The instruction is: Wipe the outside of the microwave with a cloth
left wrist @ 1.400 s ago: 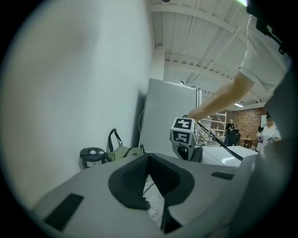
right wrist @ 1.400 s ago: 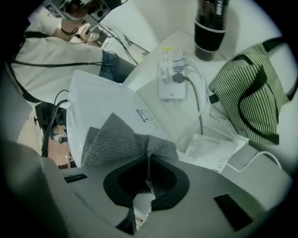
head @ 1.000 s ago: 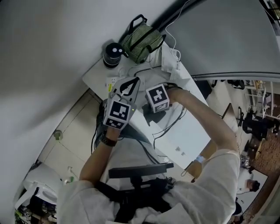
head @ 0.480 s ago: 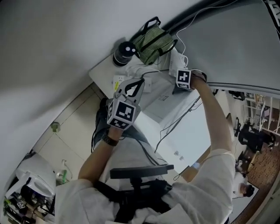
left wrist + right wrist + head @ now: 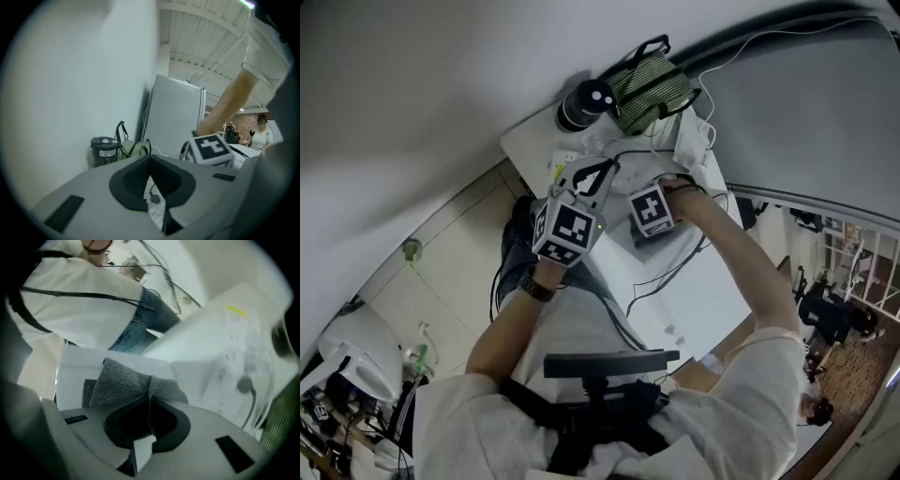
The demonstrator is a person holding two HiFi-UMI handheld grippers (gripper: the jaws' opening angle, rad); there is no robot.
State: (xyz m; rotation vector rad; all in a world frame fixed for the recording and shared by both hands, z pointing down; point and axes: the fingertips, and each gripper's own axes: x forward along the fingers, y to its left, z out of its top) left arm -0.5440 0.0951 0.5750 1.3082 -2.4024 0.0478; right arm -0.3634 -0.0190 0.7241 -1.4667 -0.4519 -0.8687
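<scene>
Closest to us, our right tongs (image 5: 150, 397) are clenched on a grey knitted cloth (image 5: 123, 379). The cloth bunches out ahead of the tips and lies pressed on the white top of the microwave (image 5: 694, 291), close to an edge. Black cables (image 5: 661, 272) trail across that top. Just beside the right tongs, our left tongs (image 5: 150, 158) are closed tip to tip with nothing between them, held over the counter (image 5: 530, 150) and apart from the cloth. Through the gap below their tips we see a white power strip (image 5: 154, 213) with a dark plug in it, lying on the counter. Farther along the counter, by the wall, a dark flask (image 5: 586, 101) stands upright. A green striped bag (image 5: 652, 89) with black handles sits just beside it.
</scene>
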